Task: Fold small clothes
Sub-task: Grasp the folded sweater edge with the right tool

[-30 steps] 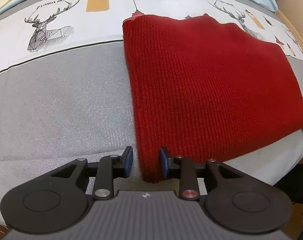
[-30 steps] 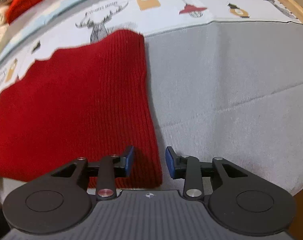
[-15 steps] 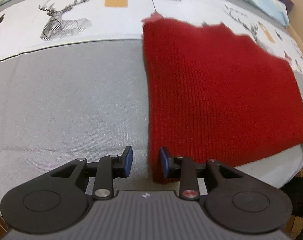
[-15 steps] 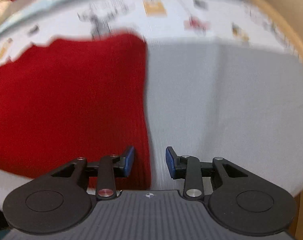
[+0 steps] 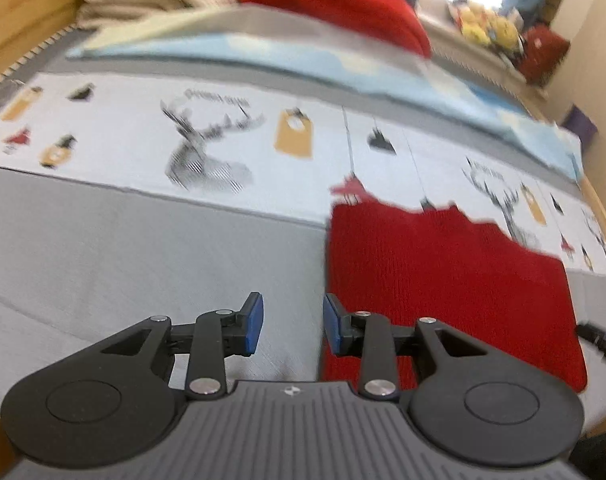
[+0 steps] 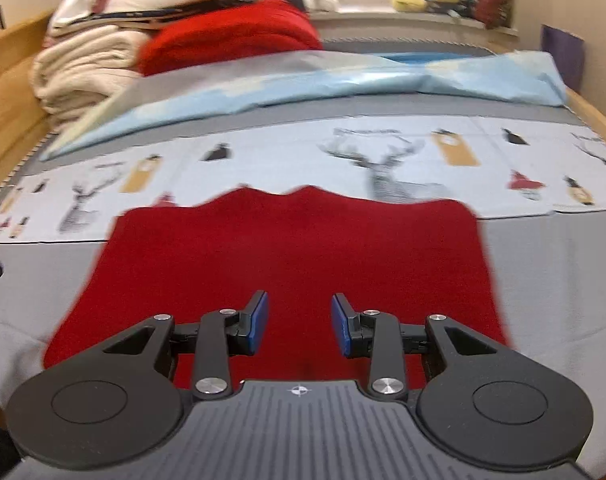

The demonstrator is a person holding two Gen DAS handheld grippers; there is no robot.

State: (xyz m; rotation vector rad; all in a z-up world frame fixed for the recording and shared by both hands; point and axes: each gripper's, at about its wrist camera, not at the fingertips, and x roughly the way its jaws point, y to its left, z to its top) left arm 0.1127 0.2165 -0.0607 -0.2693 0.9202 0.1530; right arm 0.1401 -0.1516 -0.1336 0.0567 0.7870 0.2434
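A folded red knit garment (image 6: 295,264) lay flat on a grey bed cover (image 6: 551,280), filling the middle of the right wrist view. The right gripper (image 6: 299,322) hung above it at lower centre, its blue pads a moderate gap apart with nothing pinched between them; the red cloth showed through the gap, well clear below the pads.

In the left wrist view the same garment (image 5: 443,280) sat in the right half of the frame. The left gripper (image 5: 291,324) was at lower centre with its jaws opening and empty; the garment's left edge ran just behind the right-hand pad, while bare grey cover (image 5: 143,264) showed between the pads and to their left.

A printed band with stag heads and tags (image 6: 383,168) crossed both frames beyond the garment's far edge. Further back, in the upper left of the right wrist view, sat a cream blanket (image 6: 83,68) and a bundled red textile (image 6: 231,36), with a pale blue sheet (image 6: 343,80) across the upper middle.
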